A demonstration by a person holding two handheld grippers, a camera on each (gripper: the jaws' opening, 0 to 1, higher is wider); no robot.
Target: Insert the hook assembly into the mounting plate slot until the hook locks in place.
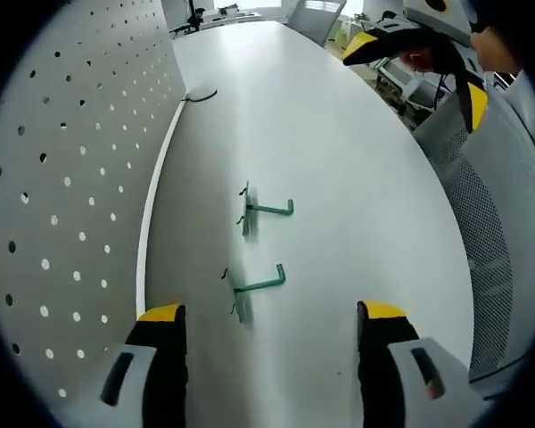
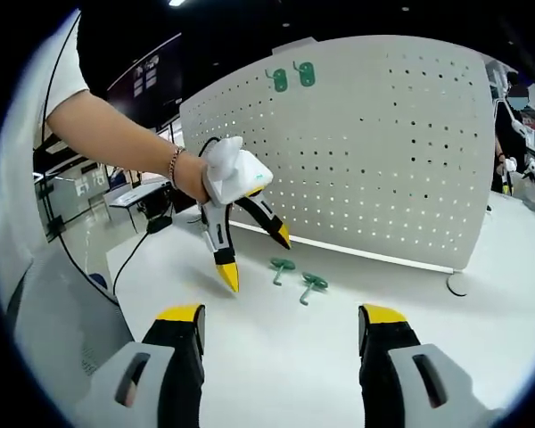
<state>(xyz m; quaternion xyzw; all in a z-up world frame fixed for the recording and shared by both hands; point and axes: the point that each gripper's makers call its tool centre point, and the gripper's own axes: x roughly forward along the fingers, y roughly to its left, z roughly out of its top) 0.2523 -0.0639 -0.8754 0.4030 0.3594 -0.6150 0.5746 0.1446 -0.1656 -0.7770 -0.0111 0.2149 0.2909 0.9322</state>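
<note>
Two green hooks (image 1: pixel 266 212) (image 1: pixel 257 285) lie side by side on the white bench (image 1: pixel 357 178), near the pegboard (image 1: pixel 71 178). The left gripper (image 2: pixel 254 254) hovers above them, fingers spread and empty; the right gripper (image 2: pixel 281 325) likewise has its fingers spread

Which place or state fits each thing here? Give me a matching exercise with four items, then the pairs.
Things:
1. left gripper
2. right gripper
3. loose hooks
4. hung hooks

Places or states:
A. high on the pegboard
B. lying on the white table
C. open, above the loose hooks
D. open, low, nothing between its jaws

Pairs: 1-C, 2-D, 3-B, 4-A
</note>
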